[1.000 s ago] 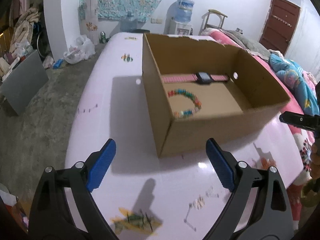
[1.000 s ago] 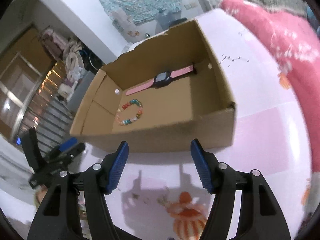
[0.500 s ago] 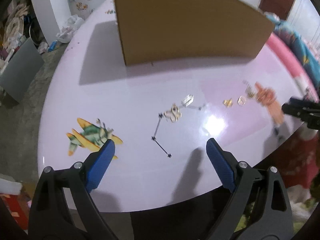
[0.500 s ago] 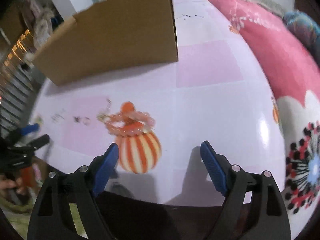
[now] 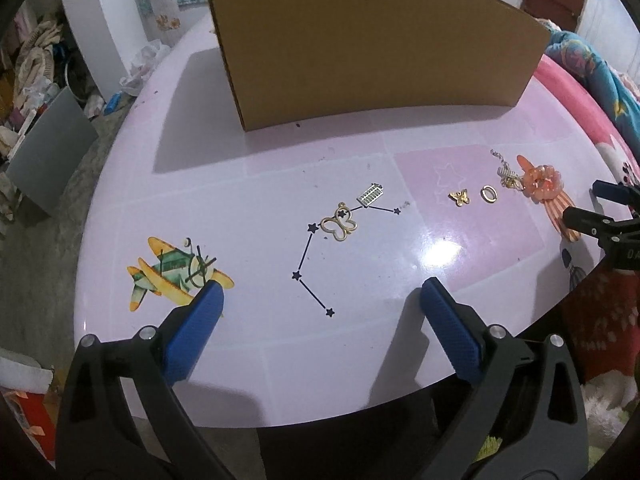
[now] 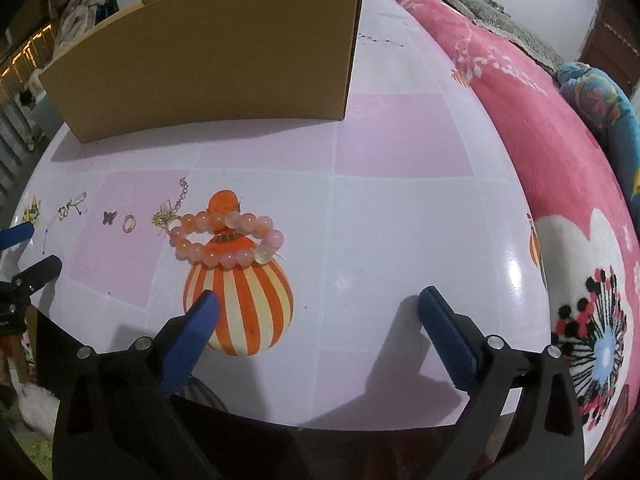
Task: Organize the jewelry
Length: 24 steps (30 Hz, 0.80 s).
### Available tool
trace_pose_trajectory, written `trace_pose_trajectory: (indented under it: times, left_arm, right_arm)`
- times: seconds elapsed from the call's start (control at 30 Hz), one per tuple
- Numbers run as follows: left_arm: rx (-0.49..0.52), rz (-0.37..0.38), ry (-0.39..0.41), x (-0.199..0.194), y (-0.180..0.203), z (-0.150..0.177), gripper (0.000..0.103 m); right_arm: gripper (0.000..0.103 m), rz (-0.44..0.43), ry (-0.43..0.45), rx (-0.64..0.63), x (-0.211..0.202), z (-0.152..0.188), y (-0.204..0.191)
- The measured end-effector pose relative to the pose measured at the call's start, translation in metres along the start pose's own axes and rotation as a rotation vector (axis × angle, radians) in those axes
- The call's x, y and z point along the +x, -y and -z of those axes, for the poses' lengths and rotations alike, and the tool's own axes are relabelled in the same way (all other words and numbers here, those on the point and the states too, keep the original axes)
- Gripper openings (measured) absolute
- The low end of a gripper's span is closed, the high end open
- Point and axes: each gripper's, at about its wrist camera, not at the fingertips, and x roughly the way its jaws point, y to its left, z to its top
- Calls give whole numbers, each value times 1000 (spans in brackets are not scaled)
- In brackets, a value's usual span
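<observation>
1. Both tools hang over the near edge of the table (image 5: 248, 184). The left gripper (image 5: 320, 308) and the right gripper (image 6: 318, 312) each have jaws spread wide with nothing between them.
2. The cardboard box (image 5: 372, 48) stands at the far side of the table, with its outer wall facing both cameras; its inside is not visible.
3. Loose jewelry lies in a rough row between the box and the grippers: a butterfly-outline pendant (image 5: 339, 226), a small silver rectangular charm (image 5: 370, 194) just beside it, a small gold butterfly charm (image 5: 459, 197), a gold ring (image 5: 489, 193), a tangle of gold chain (image 6: 170, 210), and a pink bead bracelet (image 6: 226, 240).
4. The bracelet rests on the printed orange balloon, touching the chain piece at its left end.
5. Judged step: between picks, with each gripper lining up over its own cluster, the left on the pendant and charm, the right on the bracelet.
6. The next move likely calls for lowering the jaws to straddle one piece. The flat pendant and ring will be hard to pinch off the glossy surface; the bracelet offers an easier bead-row grasp, though the chain may drag along.
</observation>
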Motion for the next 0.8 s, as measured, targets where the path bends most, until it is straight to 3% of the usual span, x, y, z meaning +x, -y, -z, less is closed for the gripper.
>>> trace_pose_trajectory:
  times: [0.4, 0.47, 0.57, 0.63, 0.8]
  left_arm:
    - [19, 12, -13, 7, -10, -7, 96]
    - [18, 13, -12, 8, -10, -7, 96]
    - [24, 14, -18, 9, -11, -8, 96]
    - [26, 17, -22, 9, -12, -8, 96]
    - [32, 20, -25, 10, -13, -10, 96]
  right_arm:
    - [96, -33, 6, -35, 3, -4, 5]
    - [96, -33, 24, -33, -2, -4, 4]
    - [96, -117, 86, 28, -17, -6, 12]
    - [96, -129, 121, 48, -22, -9, 15]
    - [69, -128, 136, 8, -18, -20, 14]
